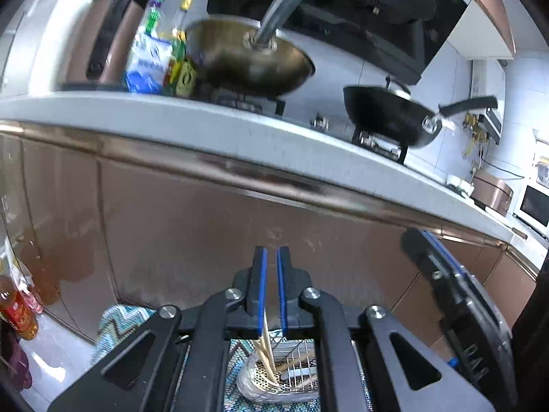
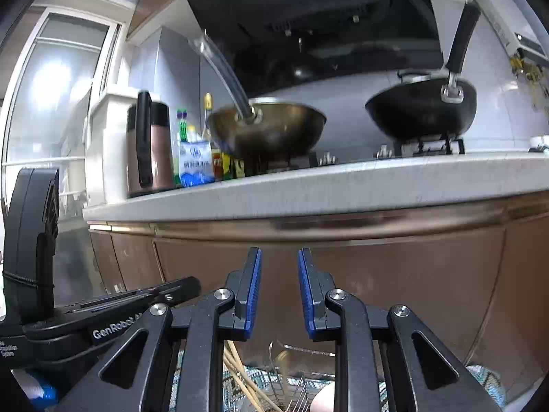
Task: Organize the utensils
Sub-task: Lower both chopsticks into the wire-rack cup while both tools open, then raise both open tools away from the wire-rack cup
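Note:
In the left wrist view my left gripper [image 1: 271,250] is shut on a pair of pale wooden chopsticks [image 1: 267,353], pinched near the base of its blue pads. The chopsticks slant down into a wire utensil rack [image 1: 298,370] with a perforated metal bottom, directly below the gripper. In the right wrist view my right gripper [image 2: 278,252] stands open with nothing between its pads. Under it I see the chopsticks [image 2: 240,374] and the wire rack [image 2: 302,391]. The rack's contents are mostly hidden by both grippers' bodies.
A patterned mat [image 1: 116,322] lies under the rack. Brown cabinet doors [image 1: 206,226] and the white counter edge [image 1: 240,134] rise just ahead. On the counter stand a brass wok [image 1: 247,58], a black wok [image 1: 387,113], a kettle [image 2: 147,147] and bottles [image 2: 195,158].

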`<state>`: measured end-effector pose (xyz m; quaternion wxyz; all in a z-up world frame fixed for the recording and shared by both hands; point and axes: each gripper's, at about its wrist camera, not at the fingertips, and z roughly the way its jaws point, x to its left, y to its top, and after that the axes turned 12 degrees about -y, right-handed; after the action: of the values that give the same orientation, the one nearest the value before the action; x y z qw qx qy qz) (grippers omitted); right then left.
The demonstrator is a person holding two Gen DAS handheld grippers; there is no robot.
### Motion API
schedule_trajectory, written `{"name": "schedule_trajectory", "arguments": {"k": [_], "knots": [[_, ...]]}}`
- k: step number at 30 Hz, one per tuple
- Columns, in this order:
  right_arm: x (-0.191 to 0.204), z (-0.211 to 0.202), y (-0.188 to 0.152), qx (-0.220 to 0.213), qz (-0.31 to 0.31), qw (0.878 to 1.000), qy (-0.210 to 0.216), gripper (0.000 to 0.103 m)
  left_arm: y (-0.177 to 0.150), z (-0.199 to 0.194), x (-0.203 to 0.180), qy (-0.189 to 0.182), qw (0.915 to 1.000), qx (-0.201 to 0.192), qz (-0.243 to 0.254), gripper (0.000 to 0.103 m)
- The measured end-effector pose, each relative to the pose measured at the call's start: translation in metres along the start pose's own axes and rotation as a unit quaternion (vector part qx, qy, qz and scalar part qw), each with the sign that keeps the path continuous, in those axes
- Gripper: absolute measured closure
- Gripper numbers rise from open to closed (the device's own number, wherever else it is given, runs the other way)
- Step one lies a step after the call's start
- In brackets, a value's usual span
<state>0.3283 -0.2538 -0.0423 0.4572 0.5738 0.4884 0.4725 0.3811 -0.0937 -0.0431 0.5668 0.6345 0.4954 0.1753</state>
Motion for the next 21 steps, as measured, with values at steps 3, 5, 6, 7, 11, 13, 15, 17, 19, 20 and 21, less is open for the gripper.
{"name": "schedule_trajectory", "arguments": {"k": [3,5,6,7,11,13,15,17,19,20,21], "knots": [[0.002,-0.024,0.020,-0.016,0.000,1.000,-0.003,0.080,0.014,-0.030,-0.008,0.005,0.9998,-0.018,0.011,0.097],[0.004,-0.041,0.031,-0.027,-0.001,1.000,-0.004,0.078,0.021,-0.055,-0.016,0.008,0.9993,-0.030,0.020,0.097],[0.006,-0.052,0.038,-0.032,-0.001,0.999,-0.004,0.076,0.024,-0.063,-0.019,0.010,0.9991,-0.034,0.023,0.096],[0.007,-0.059,0.042,-0.035,-0.002,0.999,-0.004,0.076,0.026,-0.077,-0.024,0.012,0.9988,-0.040,0.028,0.096],[0.014,-0.095,0.057,-0.044,-0.004,0.999,-0.005,0.068,0.029,-0.116,-0.039,0.020,0.9977,-0.054,0.036,0.073],[0.016,-0.114,0.061,-0.044,-0.003,0.999,-0.003,0.066,0.028,-0.137,-0.047,0.026,0.9969,-0.063,0.038,0.067],[0.018,-0.131,0.063,-0.041,-0.004,0.999,-0.002,0.065,0.025,-0.156,-0.056,0.029,0.9965,-0.066,0.043,0.064],[0.019,-0.144,0.062,-0.037,-0.005,0.999,-0.003,0.060,0.020,-0.174,-0.062,0.032,0.9961,-0.068,0.047,0.061],[0.020,-0.160,0.058,-0.032,-0.003,0.999,-0.002,0.054,0.014,-0.189,-0.070,0.036,0.9953,-0.074,0.052,0.056],[0.020,-0.166,0.056,-0.030,-0.002,1.000,-0.003,0.051,0.012,-0.193,-0.072,0.038,0.9949,-0.076,0.054,0.054],[0.020,-0.174,0.053,-0.027,-0.001,1.000,-0.002,0.047,0.009,-0.200,-0.075,0.041,0.9944,-0.078,0.058,0.051]]}}
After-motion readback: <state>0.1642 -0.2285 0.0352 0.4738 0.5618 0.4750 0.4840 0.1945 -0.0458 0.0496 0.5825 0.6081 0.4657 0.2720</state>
